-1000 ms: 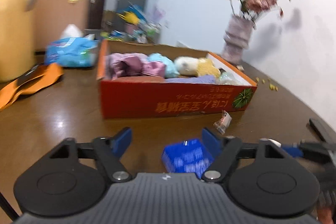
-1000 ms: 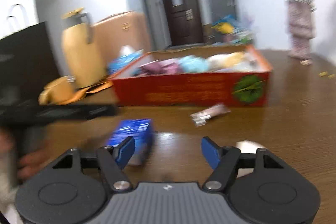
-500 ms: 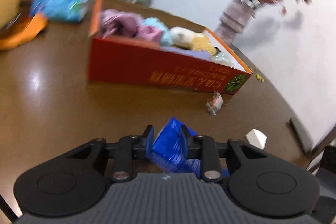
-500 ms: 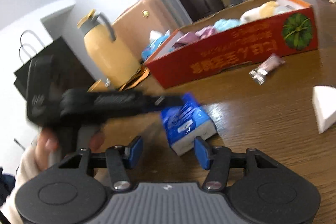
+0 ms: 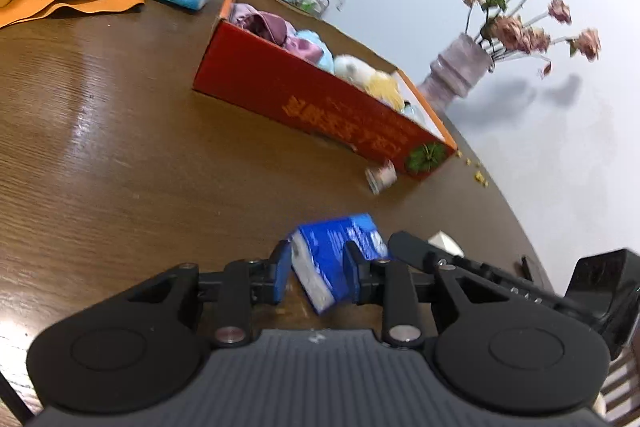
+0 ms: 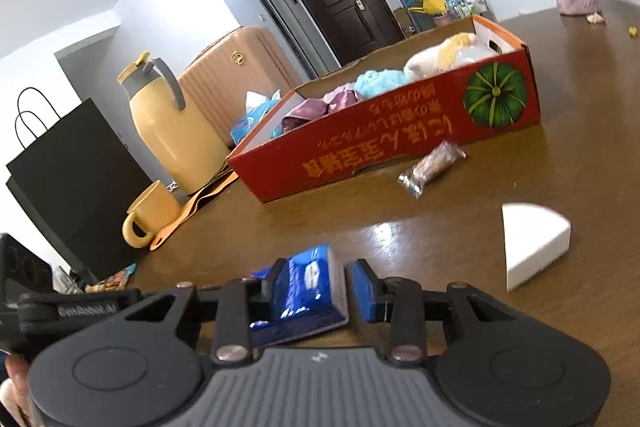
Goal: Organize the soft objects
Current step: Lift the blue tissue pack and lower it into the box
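- Blue tissue pack [image 5: 336,239] sits on your counter [image 5: 120,147], a broad brown wooden top, at its near edge, well short of the red box [image 5: 320,99].
- The red box lies lengthwise across the middle of the counter. Its near wall carries yellow print and a green pumpkin picture at the right end.
- Inside the box you have a purple cloth [image 5: 272,27] at the left, a light blue plush [image 5: 316,47] beside it, and a white-and-yellow plush [image 5: 360,71] further right.
- At the far left stand a black paper bag [image 6: 72,179], a yellow jug [image 6: 172,131] and a yellow mug [image 6: 152,211].
- At the far right, against the wall, stands a vase of pink flowers [image 5: 456,75].
- Your left tongs [image 5: 316,267] pinch the blue tissue pack, with a blue pad pressed to each side. The pack sits tilted between them.
- Your right tongs [image 6: 320,279] are drawn in narrowly around the same pack. The left pad is against it, while the right pad looks just beside its white end, so I cannot tell whether they grip it.
- A white foam wedge [image 6: 532,243] lies on the counter to the right of the pack, apart from it.
- A small wrapped snack [image 6: 432,163] lies just beside the box's near wall, towards its right end.
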Motion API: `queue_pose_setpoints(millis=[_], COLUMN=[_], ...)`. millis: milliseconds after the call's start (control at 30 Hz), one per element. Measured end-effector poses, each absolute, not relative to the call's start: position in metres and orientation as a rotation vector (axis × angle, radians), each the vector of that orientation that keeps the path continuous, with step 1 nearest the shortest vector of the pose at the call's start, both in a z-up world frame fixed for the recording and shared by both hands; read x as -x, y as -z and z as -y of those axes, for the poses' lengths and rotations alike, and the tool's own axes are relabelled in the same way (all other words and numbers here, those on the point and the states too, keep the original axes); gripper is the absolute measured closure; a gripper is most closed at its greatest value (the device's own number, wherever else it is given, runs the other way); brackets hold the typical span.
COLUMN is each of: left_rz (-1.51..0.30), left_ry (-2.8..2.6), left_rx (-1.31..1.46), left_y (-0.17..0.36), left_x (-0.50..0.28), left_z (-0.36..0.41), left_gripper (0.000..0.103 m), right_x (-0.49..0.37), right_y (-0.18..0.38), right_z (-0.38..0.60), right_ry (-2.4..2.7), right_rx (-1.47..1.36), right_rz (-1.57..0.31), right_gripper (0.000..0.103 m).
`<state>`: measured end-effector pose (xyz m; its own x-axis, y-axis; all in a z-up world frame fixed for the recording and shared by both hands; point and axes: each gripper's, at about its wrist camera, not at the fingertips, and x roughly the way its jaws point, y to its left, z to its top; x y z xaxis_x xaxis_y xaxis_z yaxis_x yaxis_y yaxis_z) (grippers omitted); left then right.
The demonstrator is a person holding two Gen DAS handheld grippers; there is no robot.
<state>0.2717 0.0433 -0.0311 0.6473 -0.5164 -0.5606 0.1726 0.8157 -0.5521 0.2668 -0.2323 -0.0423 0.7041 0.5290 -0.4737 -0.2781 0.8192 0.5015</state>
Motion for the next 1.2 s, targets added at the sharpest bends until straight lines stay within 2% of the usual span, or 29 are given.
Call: queue_pose_setpoints(millis=[100,167,200,467,633,800,900,1067,1200], left_rz=[-0.783,-0.809,-0.804,-0.825,-0.826,-0.834,-0.814,-0.739,-0.65], left_ry=[0.4,0.383,0.389,0.454,0.46,0.472,0.471,0.515,0.553], left_rx=[0.48,0.474,0.477,0.488,0.471,0.476,0.458,0.429,0.388], left_y=[0.034,0.04,0.041,0.042,0.041,0.043,0.041,0.008,-0.037], left_x=[-0.277,-0.28,-0.278,-0.257,-0.252,-0.252,-0.251,-0.281,-0.345], left_z=[-0.038,-0.032,-0.032,-0.031,-0.03,-0.031,-0.027,-0.017,0.0], left_gripper=[0.075,0.077,0.078,0.079,0.072,0.073,0.077,0.079,0.079], right_x=[-0.278,-0.28,-0.279,-0.232,-0.238,-0.243,-0.243,-0.255,-0.299], right_y=[0.048,0.052,0.053,0.037,0.04,0.045,0.045,0.014,-0.031], right_z=[0.231,0.23,0.229,0.232,0.24,0.237,0.237,0.245,0.252], right_ry=[-0.473,-0.475,-0.485,-0.481,-0.457,-0.492,-0.492,-0.471,-0.443], right_rx=[-0.423,-0.427,-0.431,-0.351,-0.38,-0.406,-0.403,-0.378,-0.292], right_rz=[-0.664,-0.677,-0.677,-0.704,-0.7,-0.717,-0.713,-0.62,-0.498], right_gripper=[0.073,0.083,0.085,0.086,0.083,0.082,0.085,0.086,0.086])
